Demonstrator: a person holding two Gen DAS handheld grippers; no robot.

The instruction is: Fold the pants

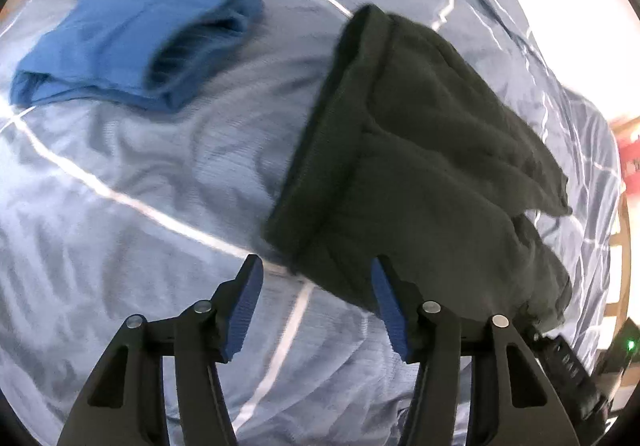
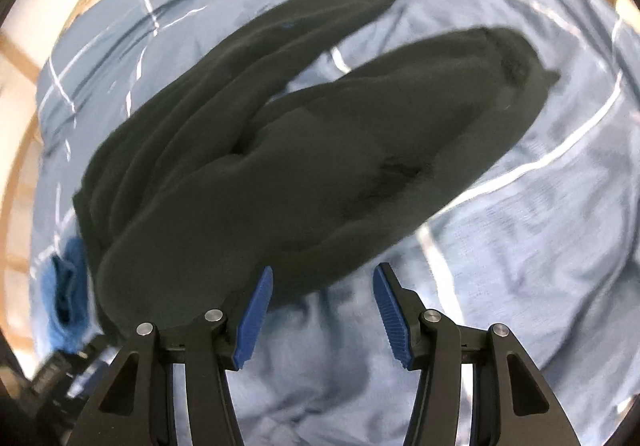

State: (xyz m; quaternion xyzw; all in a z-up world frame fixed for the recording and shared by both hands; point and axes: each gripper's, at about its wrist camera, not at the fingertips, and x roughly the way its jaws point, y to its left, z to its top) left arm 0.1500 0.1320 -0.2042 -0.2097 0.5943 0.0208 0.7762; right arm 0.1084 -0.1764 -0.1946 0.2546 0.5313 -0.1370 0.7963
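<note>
Lying crumpled on the blue checked bedsheet (image 1: 120,173) are dark pants (image 1: 420,149), beside a folded blue garment (image 1: 132,41). Left gripper (image 1: 316,306) and right gripper (image 2: 323,310) are hovering half open, gripping nothing.

The pants (image 1: 420,165) lay on the bedspread (image 1: 140,185), with a folded garment (image 1: 132,41) also on the bedspread, well apart to their left. In the right wrist view the pants' two legs (image 2: 280,149) spread apart away from the waist.

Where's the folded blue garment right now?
The blue garment lies on the checked bedspread, upper left in the left wrist view, apart from the dark pants; it peeks past them at the right view's left edge.
</note>
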